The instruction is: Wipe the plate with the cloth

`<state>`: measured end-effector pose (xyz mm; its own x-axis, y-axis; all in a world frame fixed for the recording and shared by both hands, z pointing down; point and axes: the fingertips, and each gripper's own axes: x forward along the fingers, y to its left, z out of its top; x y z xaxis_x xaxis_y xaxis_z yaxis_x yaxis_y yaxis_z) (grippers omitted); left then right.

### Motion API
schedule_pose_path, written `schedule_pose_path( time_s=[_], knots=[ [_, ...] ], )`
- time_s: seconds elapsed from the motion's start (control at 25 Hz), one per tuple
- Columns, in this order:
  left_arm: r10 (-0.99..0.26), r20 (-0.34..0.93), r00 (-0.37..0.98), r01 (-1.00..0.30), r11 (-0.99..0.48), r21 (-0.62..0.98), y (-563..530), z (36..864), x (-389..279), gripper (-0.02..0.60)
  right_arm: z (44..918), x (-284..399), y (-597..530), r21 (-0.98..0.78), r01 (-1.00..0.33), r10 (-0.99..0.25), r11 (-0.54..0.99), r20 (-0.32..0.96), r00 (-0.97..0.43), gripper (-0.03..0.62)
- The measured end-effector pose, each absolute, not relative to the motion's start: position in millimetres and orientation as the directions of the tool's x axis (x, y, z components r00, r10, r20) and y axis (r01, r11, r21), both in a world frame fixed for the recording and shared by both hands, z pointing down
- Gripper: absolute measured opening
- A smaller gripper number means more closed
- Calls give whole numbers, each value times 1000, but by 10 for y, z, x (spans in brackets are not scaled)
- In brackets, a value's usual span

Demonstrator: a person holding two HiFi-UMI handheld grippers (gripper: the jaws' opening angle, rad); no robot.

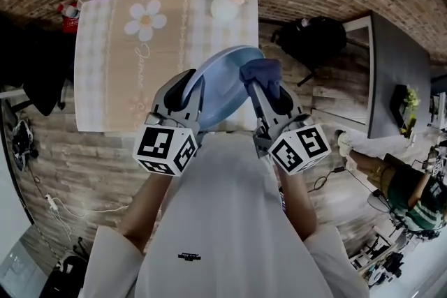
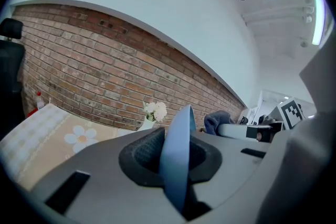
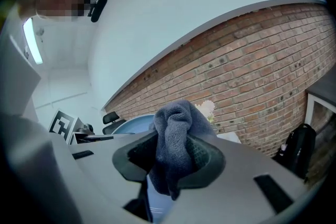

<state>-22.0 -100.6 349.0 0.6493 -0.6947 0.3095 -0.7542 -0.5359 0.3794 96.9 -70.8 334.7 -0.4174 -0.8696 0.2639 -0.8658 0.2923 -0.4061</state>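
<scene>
Blue ceramic, by the look of it: the plate (image 1: pixel 222 87) is off the surface (image 1: pixel 105 52), held in the air over its near right corner, on the person's side of the flower vase (image 1: pixel 227 2). The left tool (image 1: pixel 187 95) is clamped on the plate's near-left rim. In the left gripper view the plate (image 2: pixel 176 157) stands edge-on between the two pads, tilted, its long axis running from that grip up and away toward the far right.

The right tool (image 1: pixel 265 91) is closed on a bunched dark blue-grey cloth (image 1: pixel 260 72), which bulges out past the pads in the right gripper view (image 3: pixel 176 139). In the head view the cloth lies at the plate's far-right rim and seems to press on it, though contact is not certain.

So the plate's open face lies just to the left of the cloth. The wipe, I judge, means drawing the right tool leftward and toward the person across that face while the left tool holds the rim steady. A thin rim grip could slip under hard pressure.
</scene>
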Motion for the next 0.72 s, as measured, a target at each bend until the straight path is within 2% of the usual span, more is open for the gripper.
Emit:
schedule_pose_path(
  time_s=[0.24,0.48,0.72],
  knots=[
    [-695,331,639,-767,-539,349,-1006,3538,-225,48,3280,937,-685,-394,-855,-862,338,235,-449,126],
    [-702,353,618,-785,-572,238,-1034,3531,-167,48,2993,727,-711,-402,-799,-825,447,158,-542,126],
    [-710,327,623,-782,-574,244,-1046,3398,-164,48,2946,447,-772,-365,-775,-782,516,170,-600,126]
  ],
)
